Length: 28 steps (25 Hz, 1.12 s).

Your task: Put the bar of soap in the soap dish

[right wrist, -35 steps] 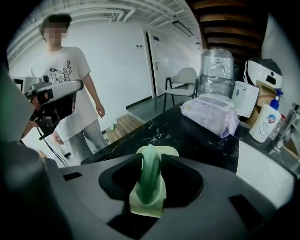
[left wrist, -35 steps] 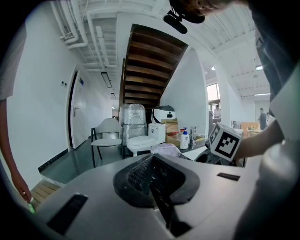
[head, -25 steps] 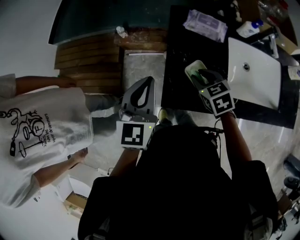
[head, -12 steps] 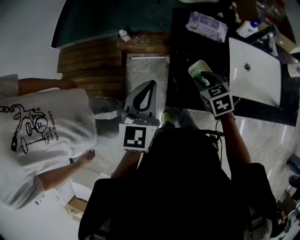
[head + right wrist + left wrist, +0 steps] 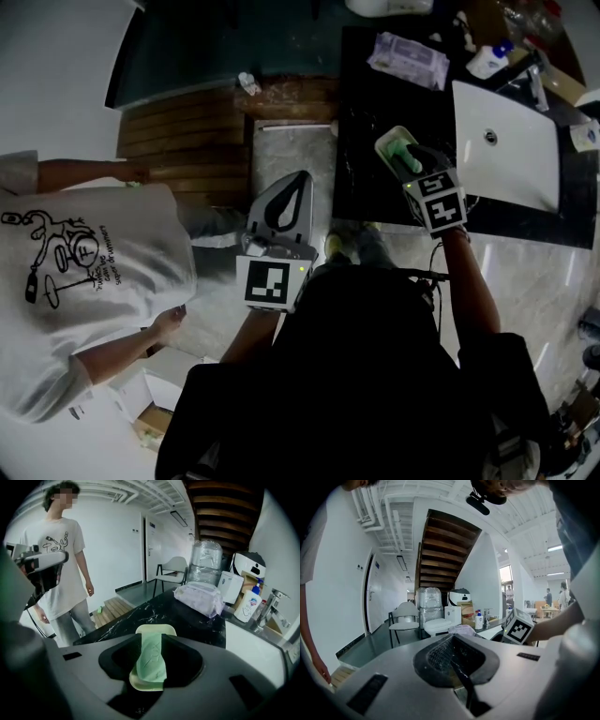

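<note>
The green bar of soap [image 5: 151, 662] stands on edge, clamped in the jaws of my right gripper [image 5: 150, 639], right over the pale soap dish [image 5: 155, 630] on the black tabletop [image 5: 187, 616]. My left gripper [image 5: 453, 642] hangs well apart, jaws together on nothing.

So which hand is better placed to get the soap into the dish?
Right. The right tongs grip the green soap just above the dish on the black counter. The left tongs are shut, empty, and out over the floor, off the counter.
</note>
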### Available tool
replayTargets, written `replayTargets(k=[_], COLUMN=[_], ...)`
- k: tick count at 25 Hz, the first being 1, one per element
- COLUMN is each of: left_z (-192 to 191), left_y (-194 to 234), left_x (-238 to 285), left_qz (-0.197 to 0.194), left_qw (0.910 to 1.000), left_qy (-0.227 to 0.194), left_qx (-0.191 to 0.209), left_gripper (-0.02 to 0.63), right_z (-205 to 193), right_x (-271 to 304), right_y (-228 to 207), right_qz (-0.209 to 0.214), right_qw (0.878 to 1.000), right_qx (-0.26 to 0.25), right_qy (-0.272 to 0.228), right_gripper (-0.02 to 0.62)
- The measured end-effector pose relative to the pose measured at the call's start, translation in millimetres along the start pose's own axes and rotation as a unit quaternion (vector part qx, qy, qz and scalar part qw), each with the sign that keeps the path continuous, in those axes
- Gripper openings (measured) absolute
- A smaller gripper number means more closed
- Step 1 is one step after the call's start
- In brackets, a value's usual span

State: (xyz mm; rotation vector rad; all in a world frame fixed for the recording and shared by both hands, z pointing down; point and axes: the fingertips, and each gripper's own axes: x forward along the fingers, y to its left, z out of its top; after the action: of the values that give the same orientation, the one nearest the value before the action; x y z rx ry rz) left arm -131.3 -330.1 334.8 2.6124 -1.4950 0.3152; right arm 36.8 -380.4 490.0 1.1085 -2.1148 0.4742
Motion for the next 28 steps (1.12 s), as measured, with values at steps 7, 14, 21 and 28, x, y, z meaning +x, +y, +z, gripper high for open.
replayTargets(k=[7,14,21,28], left_z=[2,5,1,-3], left_y=[4,2,-1,-6], left_x=[-4,-18,-41,-65], left_qz=[-0.002,-0.013,-0.031,-0.062], left_qw=[0.9999,0.9994,0.9987,0.997], left_qy=[-0.01,-0.029,-0.037,-0.046], left_qx=[0.011,0.011,0.017,0.008], left_gripper=[0.003,0.003,0.003,0.003], right_z=[36,48,54,35], right_x=[-34,-73,-113,-128], right_y=[7,34,55,80], right_qz=[0.021,0.059,0.035,0.011], right_qw=[0.993,0.98,0.968,0.965], right_qx=[0.05,0.087,0.104,0.116], right_qy=[-0.102,-0.167,-0.228,-0.236], right_gripper=[0.129,0.126,0.034,0.032])
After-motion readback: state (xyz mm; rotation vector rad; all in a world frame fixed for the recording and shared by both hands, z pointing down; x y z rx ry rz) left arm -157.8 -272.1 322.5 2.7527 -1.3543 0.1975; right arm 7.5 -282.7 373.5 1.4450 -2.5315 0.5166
